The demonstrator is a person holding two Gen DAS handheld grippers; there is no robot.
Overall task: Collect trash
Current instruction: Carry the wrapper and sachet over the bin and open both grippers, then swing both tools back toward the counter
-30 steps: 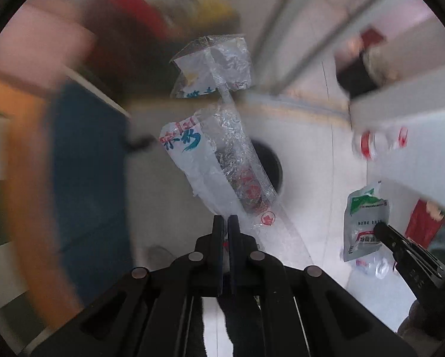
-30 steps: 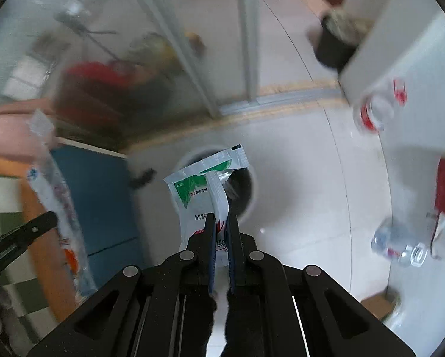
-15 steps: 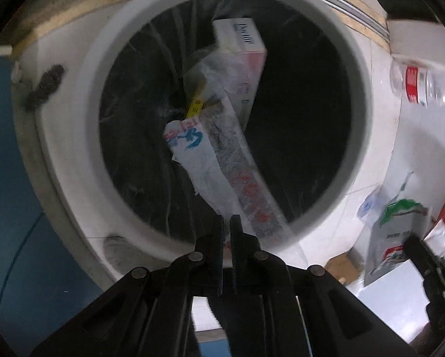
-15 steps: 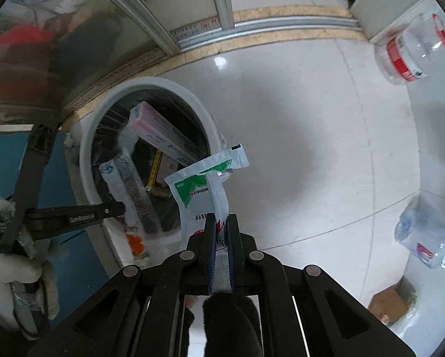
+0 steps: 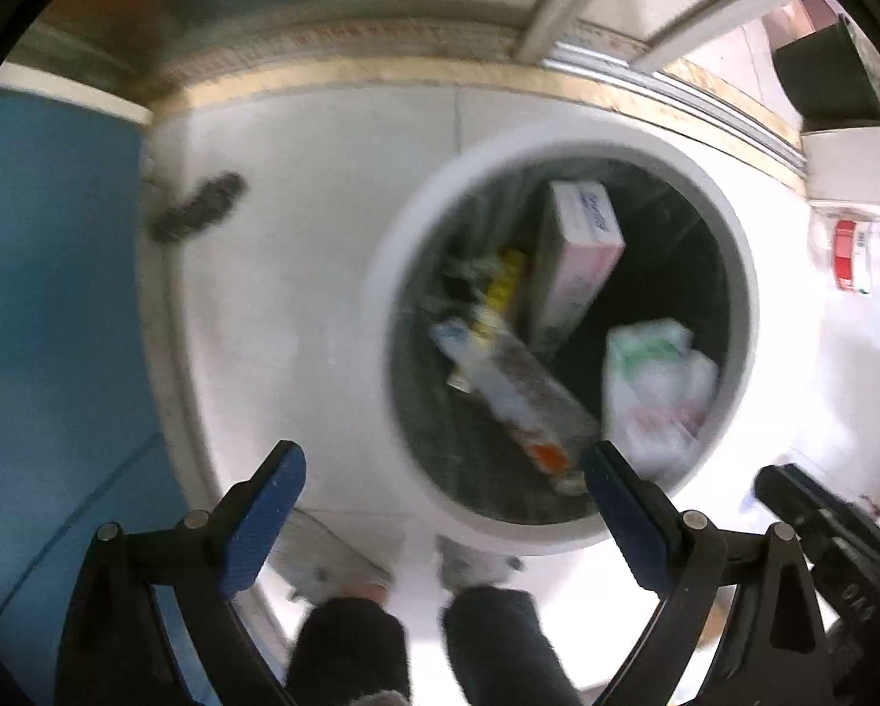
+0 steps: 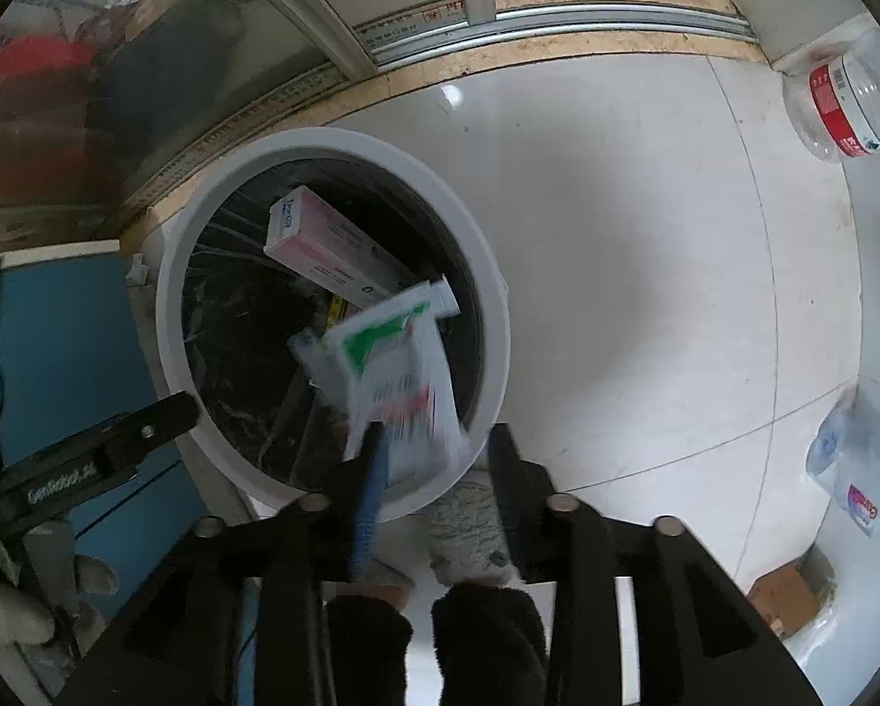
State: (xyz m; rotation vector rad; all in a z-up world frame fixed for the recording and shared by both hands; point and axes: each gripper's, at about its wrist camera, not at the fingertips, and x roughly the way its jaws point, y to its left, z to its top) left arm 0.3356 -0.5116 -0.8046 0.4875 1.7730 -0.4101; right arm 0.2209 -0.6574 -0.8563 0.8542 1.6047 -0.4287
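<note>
- Left wrist view: the left claw hangs over the white bin, its jaws opening wide with nothing between the blue pads. Released, then; the clear printed wrapper lies slanted inside the bin, well clear of the pads.
- Right wrist view: the right claw is also opening above the bin. The green-and-white packet sits between the jaws at its lower edge, blurred, and the pads no longer seem to press on it; I judge it is dropping free.
- Step in hand, as I read it: the drop-off of two pieces of trash into the bin.
- The packet looks thin, flat and crinkly, with a green band and red print; it should fall lightly and may catch on the rim.
- Next move likely calls for lifting both claws clear and turning toward the plastic bottles lying on the floor, well apart from the bin.
- A pink-and-white box already leans inside.
</note>
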